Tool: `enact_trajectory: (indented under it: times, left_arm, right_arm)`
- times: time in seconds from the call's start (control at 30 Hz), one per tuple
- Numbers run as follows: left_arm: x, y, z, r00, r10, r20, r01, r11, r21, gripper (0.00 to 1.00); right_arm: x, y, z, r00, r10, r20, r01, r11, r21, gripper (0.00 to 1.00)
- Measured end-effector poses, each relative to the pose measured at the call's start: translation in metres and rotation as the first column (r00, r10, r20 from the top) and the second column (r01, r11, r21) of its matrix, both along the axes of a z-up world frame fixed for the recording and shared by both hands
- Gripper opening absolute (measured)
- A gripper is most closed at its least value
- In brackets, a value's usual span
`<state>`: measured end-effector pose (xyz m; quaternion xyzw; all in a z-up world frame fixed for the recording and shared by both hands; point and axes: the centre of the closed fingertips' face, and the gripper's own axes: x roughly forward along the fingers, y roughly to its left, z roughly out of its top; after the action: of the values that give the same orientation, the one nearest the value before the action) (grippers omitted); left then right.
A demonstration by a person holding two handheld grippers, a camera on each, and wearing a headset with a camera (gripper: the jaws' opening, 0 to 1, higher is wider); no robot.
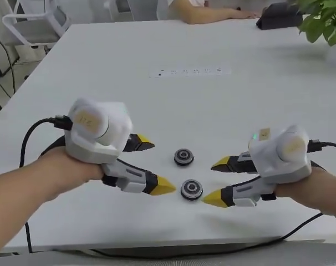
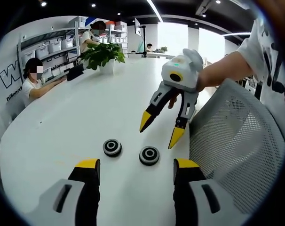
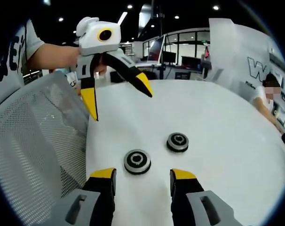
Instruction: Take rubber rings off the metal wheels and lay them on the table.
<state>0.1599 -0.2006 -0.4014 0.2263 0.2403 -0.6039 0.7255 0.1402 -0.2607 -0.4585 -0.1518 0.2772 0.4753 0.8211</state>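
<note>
Two small metal wheels with black rubber rings lie flat on the white table (image 1: 212, 100). The far wheel (image 1: 183, 157) (image 2: 112, 147) (image 3: 178, 141) sits a little behind the near wheel (image 1: 191, 189) (image 2: 149, 155) (image 3: 137, 161). My left gripper (image 1: 154, 166) (image 2: 135, 170) (image 3: 118, 96) is open just left of the wheels, its yellow tips pointing at them. From the right, my right gripper (image 1: 217, 181) (image 3: 142, 180) (image 2: 159, 129) also stands open, its lower tip close to the near wheel. Neither gripper holds or touches anything.
A row of sockets (image 1: 189, 71) is set into the table's middle. A potted plant (image 1: 323, 19) and a black object (image 1: 279, 15) stand at the far right, near a person's arm (image 1: 204, 12). A mesh chair (image 2: 236, 141) is beside the table's near edge.
</note>
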Motion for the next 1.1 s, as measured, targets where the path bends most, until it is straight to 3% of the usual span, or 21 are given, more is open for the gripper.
enact_trajectory:
  times: [0.2,0.67,0.8,1.1]
  left_arm:
    - [0.002,-0.003,-0.011,0.999,-0.004,-0.034,0.005,1.000,0.009,0.52]
    - [-0.008,-0.024,-0.032,0.993,-0.029,-0.112,0.029,1.000,-0.003,0.45]
    - [-0.010,-0.031,-0.033,0.988,-0.028,-0.152,0.025,0.999,-0.026,0.42]
    - [-0.013,-0.037,-0.044,0.984,-0.034,-0.174,0.034,0.999,-0.005,0.34]
  right_arm:
    - [0.000,0.004,-0.005,1.000,0.003,-0.022,-0.003,1.000,0.008,0.43]
    - [0.001,0.005,-0.010,0.999,0.009,-0.036,-0.009,1.000,0.015,0.42]
    - [0.001,0.005,-0.010,0.999,0.008,-0.038,-0.007,1.000,0.018,0.42]
    - [0.003,0.003,-0.011,0.999,0.009,-0.039,-0.008,1.000,0.019,0.43]
